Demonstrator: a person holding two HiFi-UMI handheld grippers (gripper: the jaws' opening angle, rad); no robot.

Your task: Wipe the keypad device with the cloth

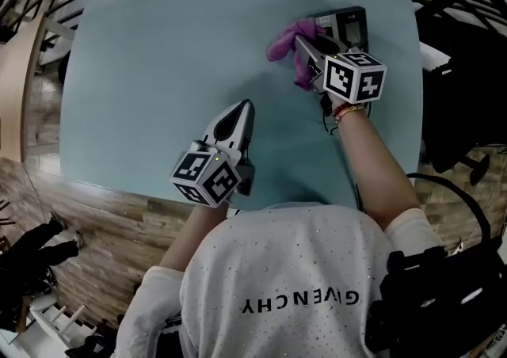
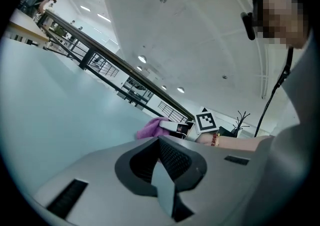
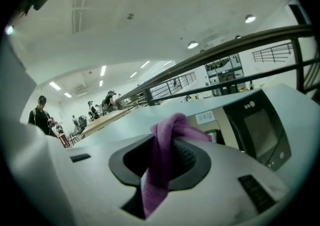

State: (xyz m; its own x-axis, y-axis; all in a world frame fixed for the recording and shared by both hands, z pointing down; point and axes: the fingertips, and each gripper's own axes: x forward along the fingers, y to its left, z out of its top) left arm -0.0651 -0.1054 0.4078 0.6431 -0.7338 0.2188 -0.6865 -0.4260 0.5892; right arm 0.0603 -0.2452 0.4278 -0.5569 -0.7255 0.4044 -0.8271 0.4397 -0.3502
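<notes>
The pale blue worktop (image 1: 174, 47) is carrying the whole job, and most of it is lying bare. The keypad device (image 1: 348, 25) is sitting at its far right corner, screen facing up; in the right gripper view it is standing just beyond the jaws, to their right.

The left gripper (image 1: 238, 120) is resting on the worktop near the person, well apart from the device, its jaws pressed together with nothing between them.

The right gripper (image 1: 305, 47) is reaching to the near-left edge of the device and is pinching the purple cloth (image 1: 285, 43). The cloth is bunching out ahead of the jaws and lying against the device's left side, while a tail of it is hanging down between them.

Judging from this, the wiping step is under way at the device's edge or just starting. The next move is calling for a sweep of the bunched cloth rightward across the screen and keys, with light downward pressure so the device is not sliding.
</notes>
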